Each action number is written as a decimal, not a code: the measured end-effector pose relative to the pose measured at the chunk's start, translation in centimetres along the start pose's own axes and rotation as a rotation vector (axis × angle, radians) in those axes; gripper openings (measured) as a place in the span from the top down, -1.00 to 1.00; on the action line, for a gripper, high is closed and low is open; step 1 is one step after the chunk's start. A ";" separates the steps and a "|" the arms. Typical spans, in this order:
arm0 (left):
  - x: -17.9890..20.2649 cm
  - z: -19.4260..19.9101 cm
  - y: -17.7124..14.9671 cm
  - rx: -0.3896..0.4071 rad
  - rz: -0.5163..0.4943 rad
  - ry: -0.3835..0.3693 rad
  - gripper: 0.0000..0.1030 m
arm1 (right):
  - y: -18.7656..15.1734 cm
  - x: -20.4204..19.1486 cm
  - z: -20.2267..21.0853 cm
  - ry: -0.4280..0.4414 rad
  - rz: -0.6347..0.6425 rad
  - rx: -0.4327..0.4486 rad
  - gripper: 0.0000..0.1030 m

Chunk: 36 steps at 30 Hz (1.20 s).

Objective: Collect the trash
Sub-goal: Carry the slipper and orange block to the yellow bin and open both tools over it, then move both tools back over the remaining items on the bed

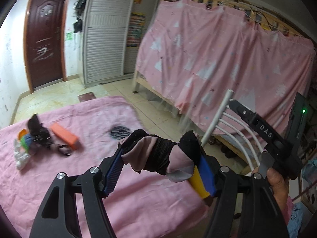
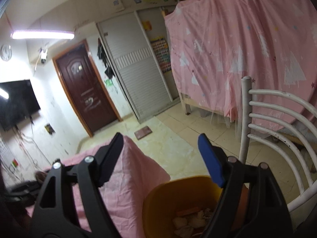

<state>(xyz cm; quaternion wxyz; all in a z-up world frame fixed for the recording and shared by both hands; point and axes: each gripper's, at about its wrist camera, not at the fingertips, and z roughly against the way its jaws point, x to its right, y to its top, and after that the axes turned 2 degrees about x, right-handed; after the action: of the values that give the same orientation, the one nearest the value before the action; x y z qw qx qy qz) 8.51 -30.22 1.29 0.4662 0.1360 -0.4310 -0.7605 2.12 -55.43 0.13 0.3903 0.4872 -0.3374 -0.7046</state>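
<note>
- Over the pink-covered table [image 1: 138, 198]: left gripper [image 1: 160, 158], clamped on a crumpled rag [image 1: 156, 156] of black and dusty-pink cloth, the wad stretched between its two blue pads and held clear of the cover.
- At the table's right corner: yellow bin [image 2: 158, 202], standing just beside the cloth's edge, already holding pale scraps and an orange piece at its bottom (contents partly hidden by the gripper's frame).
- Above the bin: right gripper [image 2: 160, 154], fingers spread apart with nothing between them; it hangs over the bin's mouth.
- At the table's far left: remaining litter [image 1: 39, 136], a heap of a black item, green and white bits and a dark ring, with an orange block [image 1: 64, 136] touching or just beside it (blur forbids finer sorting).
- Beyond the corner: white chair [image 2: 277, 123], near the bin; pink curtain [image 1: 218, 59] over a bed frame behind.
- Step in hand, as judged: carrying the rag toward the bin, one item of several.
- Next move calls for: bringing the left gripper over the bin's mouth, well inside the rim, before spreading the pads (a limp cloth may drape over the edge or cling to a pad); the right gripper should clear the opening first.
</note>
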 end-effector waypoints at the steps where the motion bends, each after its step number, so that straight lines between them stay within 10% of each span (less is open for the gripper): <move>1: 0.4 -0.4 0.1 -0.002 -0.003 -0.008 -0.20 | 0.0 0.4 0.2 0.016 -0.022 0.006 -0.46; 18: 5.3 -8.7 0.3 -0.104 -0.012 -0.067 -0.65 | 1.0 3.8 1.1 0.091 -0.184 0.064 -0.64; 36: 1.6 -5.9 0.8 -0.074 0.041 -0.039 -0.67 | -0.3 0.4 -1.4 0.116 -0.098 -0.013 -0.70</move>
<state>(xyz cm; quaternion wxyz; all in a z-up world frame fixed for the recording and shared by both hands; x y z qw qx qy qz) 11.72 -34.87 -1.29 0.4778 0.0948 -0.4143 -0.7688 3.35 -55.81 -0.69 0.3773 0.5405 -0.2853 -0.6958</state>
